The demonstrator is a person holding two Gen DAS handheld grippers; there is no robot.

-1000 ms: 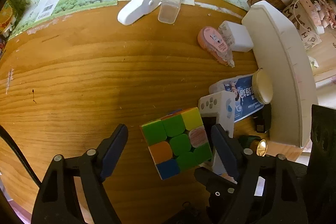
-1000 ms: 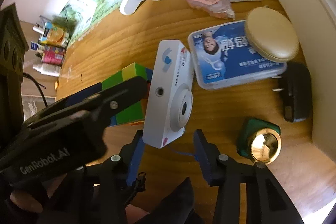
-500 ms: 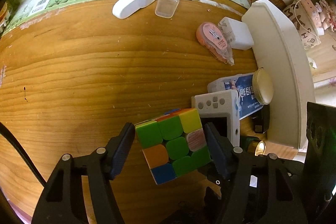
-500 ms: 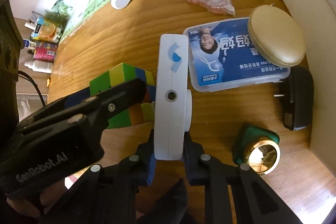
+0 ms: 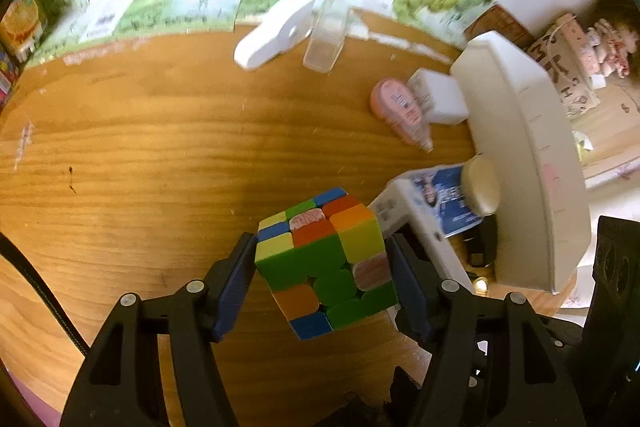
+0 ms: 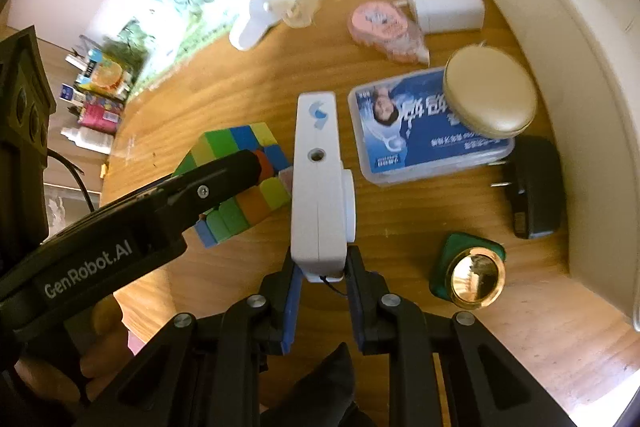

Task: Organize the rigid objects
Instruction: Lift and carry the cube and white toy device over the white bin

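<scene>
1. The left gripper (image 5: 320, 267) clamps the colour cube (image 5: 326, 263), seemingly lifted off the wooden table (image 5: 140, 155).
2. The right gripper (image 6: 320, 279) pinches the white toy camera (image 6: 320, 183) edge-up, just right of the cube, left of the blue box (image 6: 416, 131).

Multicoloured puzzle cube (image 5: 326, 261), tilted, held above table centre; white toy camera (image 6: 320, 187) edge-on just beside it.

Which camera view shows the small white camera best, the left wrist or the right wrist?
The right wrist view. There the white camera stands on edge in full, shut in the right gripper. In the left wrist view only its back with buttons shows, partly hidden behind the cube and the left gripper.
</scene>
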